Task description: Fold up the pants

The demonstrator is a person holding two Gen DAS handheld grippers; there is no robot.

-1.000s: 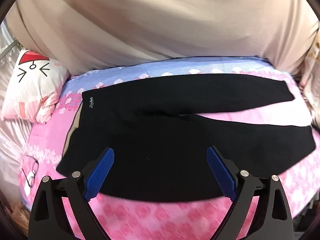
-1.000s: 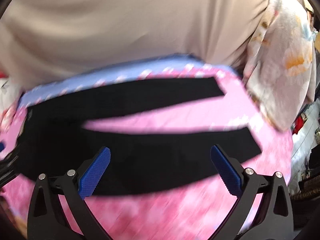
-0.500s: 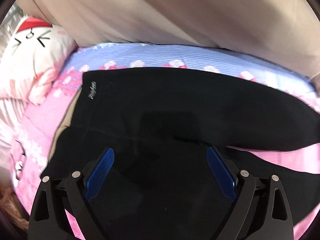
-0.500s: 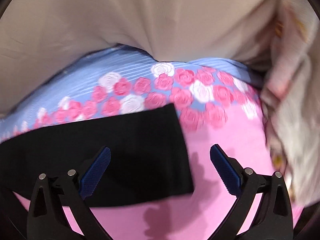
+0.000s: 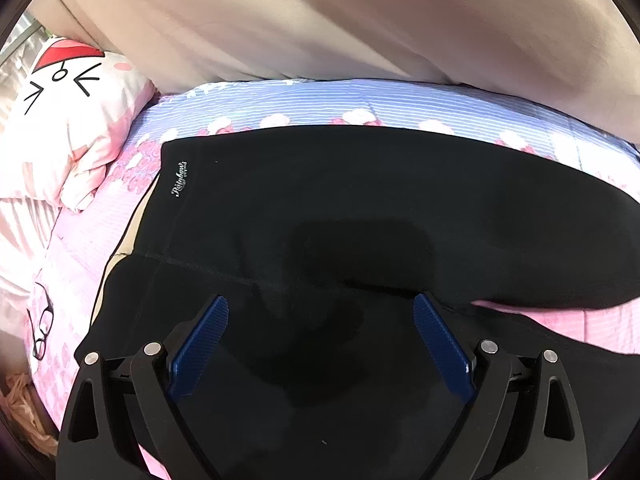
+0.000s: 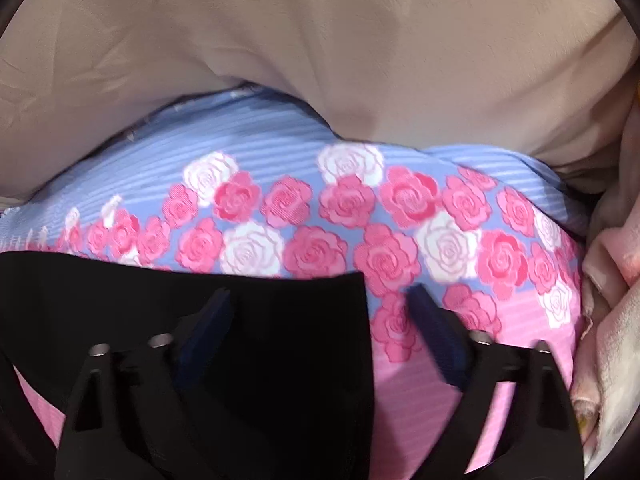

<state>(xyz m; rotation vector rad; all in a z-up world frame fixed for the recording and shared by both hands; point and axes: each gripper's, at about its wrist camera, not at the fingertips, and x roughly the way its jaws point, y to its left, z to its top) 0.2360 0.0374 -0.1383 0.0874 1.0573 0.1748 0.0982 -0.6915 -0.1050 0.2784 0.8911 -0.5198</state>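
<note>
Black pants (image 5: 360,208) lie flat on a pink and blue rose-print bed sheet (image 5: 360,100), waistband with a small white logo at the left, legs running to the right. My left gripper (image 5: 320,320) is open and empty, low over the seat area near the crotch. In the right wrist view the far leg's hem end (image 6: 280,320) lies on the sheet (image 6: 440,240). My right gripper (image 6: 320,312) is open and empty, straddling the hem's right edge: the left finger over black cloth, the right finger over the sheet.
A white and pink cartoon pillow (image 5: 68,128) lies at the bed's left end. Black-framed glasses (image 5: 42,332) lie on the sheet by the left edge. A beige curtain (image 6: 320,40) hangs behind the bed. Pale bedding (image 6: 612,300) is bunched at the right end.
Both grippers have moved down and closer to the pants. The left came in over the seat. The right swung to the far leg's hem and lowered onto it.
</note>
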